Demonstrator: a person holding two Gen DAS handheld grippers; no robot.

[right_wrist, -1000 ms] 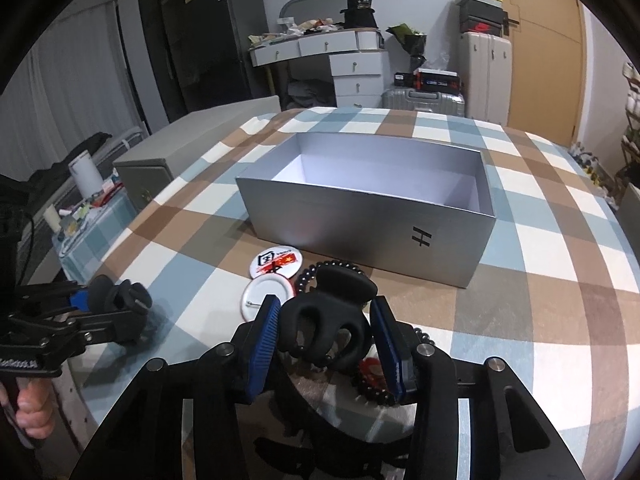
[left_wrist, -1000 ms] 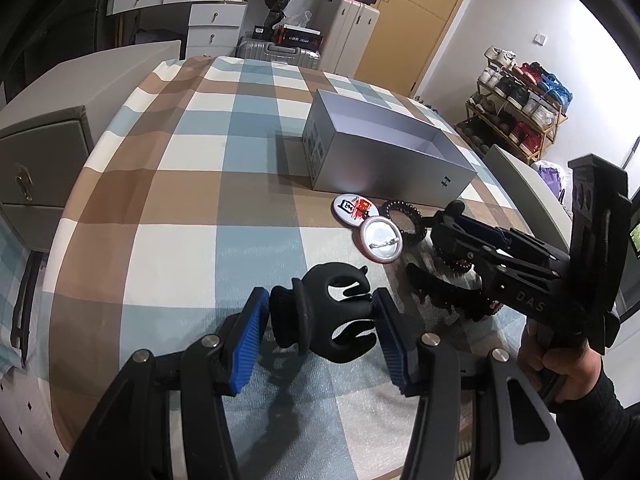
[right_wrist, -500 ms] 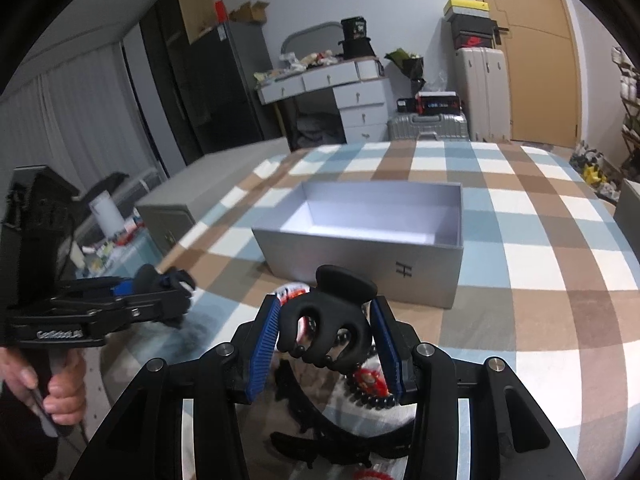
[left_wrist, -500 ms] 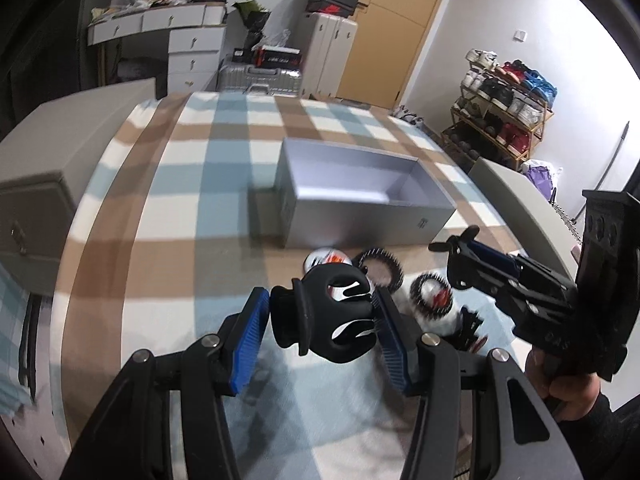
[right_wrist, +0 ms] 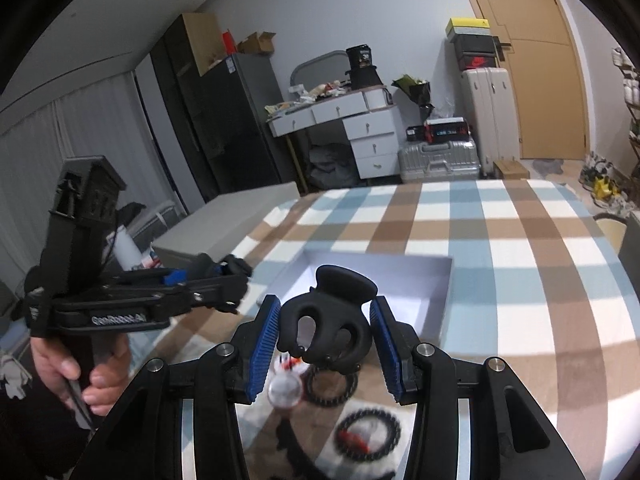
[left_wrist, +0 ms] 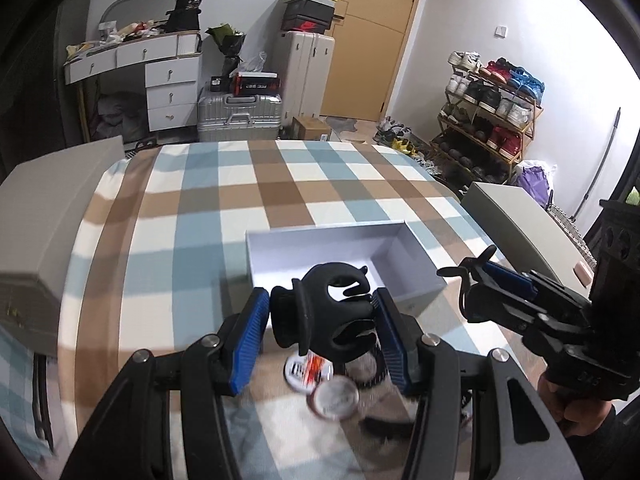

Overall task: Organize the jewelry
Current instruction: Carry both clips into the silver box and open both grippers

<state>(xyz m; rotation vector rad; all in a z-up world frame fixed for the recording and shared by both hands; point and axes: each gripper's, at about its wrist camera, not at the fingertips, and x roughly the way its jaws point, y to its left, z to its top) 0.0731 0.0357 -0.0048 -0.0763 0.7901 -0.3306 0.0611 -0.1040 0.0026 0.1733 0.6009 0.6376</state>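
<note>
Left wrist view: my left gripper clamps a black claw clip between its blue pads, above the grey box.

Right wrist view: my right gripper clamps a second claw clip, near the box's front edge.

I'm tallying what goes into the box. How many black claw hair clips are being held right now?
2. One claw clip is clamped in the left gripper; the other claw clip is in the right gripper. Both hang near the open grey box. More may lie blurred below.
</note>
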